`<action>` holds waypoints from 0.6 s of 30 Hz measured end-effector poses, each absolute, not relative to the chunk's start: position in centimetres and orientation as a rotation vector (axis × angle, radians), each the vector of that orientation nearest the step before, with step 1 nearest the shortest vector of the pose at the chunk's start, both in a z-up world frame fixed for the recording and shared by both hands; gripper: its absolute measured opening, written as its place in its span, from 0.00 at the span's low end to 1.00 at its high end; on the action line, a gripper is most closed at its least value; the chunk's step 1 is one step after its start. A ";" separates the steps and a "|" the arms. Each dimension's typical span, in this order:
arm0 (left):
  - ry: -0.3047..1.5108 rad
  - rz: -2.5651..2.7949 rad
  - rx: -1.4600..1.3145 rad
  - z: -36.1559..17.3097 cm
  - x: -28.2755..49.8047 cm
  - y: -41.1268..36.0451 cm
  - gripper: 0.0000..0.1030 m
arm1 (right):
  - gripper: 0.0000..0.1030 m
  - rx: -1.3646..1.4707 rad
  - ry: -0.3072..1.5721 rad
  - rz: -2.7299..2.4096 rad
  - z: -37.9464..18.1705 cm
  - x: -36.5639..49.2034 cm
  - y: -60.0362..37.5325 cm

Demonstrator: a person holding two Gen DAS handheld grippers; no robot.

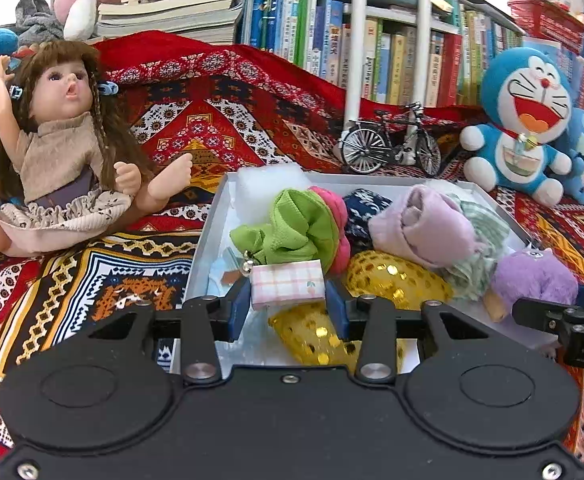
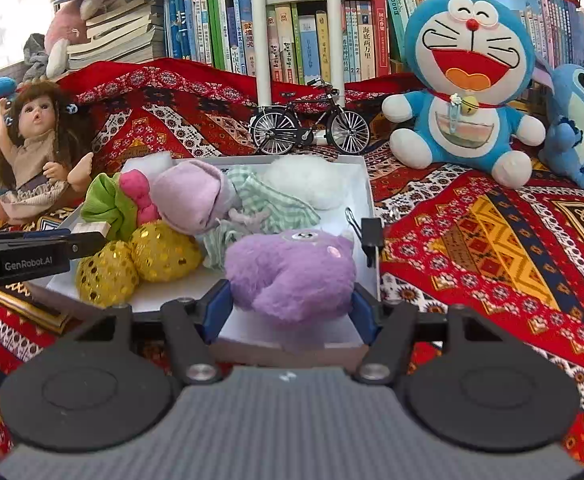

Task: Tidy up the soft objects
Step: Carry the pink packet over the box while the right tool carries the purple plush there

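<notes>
A white tray [image 1: 206,236] on the patterned blanket holds soft things: a green scrunchie [image 1: 292,228], a pink one behind it, a rolled lilac cloth [image 1: 419,224], a checked green cloth, white stuffing and two gold sequin pouches [image 1: 395,280]. My left gripper [image 1: 288,304] is shut on a small pink plaid packet [image 1: 288,286] above the tray's near left part. My right gripper [image 2: 290,308] is shut on a purple plush toy [image 2: 292,276] over the tray's near right corner [image 2: 367,216]; that toy also shows in the left wrist view [image 1: 531,276].
A long-haired doll [image 1: 64,152] sits left of the tray. A model bicycle [image 1: 389,144] stands behind it. A Doraemon plush [image 2: 467,80] and a blue Stitch plush [image 2: 575,120] sit at the right. Bookshelves and stacked books line the back. A binder clip [image 2: 367,236] is on the tray's right rim.
</notes>
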State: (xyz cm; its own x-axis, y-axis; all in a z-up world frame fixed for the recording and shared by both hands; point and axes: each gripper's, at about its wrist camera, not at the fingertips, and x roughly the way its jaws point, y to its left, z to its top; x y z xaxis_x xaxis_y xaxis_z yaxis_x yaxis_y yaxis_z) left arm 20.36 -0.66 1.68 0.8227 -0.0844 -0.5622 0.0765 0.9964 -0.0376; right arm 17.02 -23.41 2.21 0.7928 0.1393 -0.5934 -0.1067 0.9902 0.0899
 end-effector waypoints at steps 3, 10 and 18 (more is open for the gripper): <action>0.613 -0.071 -0.023 1.4 21.3 -0.8 0.38 | 0.63 0.063 0.649 0.132 2.2 17.8 -23.3; 0.616 -0.039 -0.007 0.4 22.9 -1.2 0.38 | 0.63 0.097 0.667 0.125 1.8 19.8 -23.9; 0.615 -0.023 0.011 0.3 23.7 -1.8 0.39 | 0.64 0.109 0.676 0.126 1.4 20.3 -23.9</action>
State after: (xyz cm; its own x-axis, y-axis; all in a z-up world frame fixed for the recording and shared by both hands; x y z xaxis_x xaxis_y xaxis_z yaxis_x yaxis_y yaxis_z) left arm 23.69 -1.78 0.29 0.8166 -0.0179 -0.5769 0.0246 0.9997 0.0039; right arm 20.32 -23.89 1.40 0.7730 0.1512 -0.6161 -0.0802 0.9867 0.1415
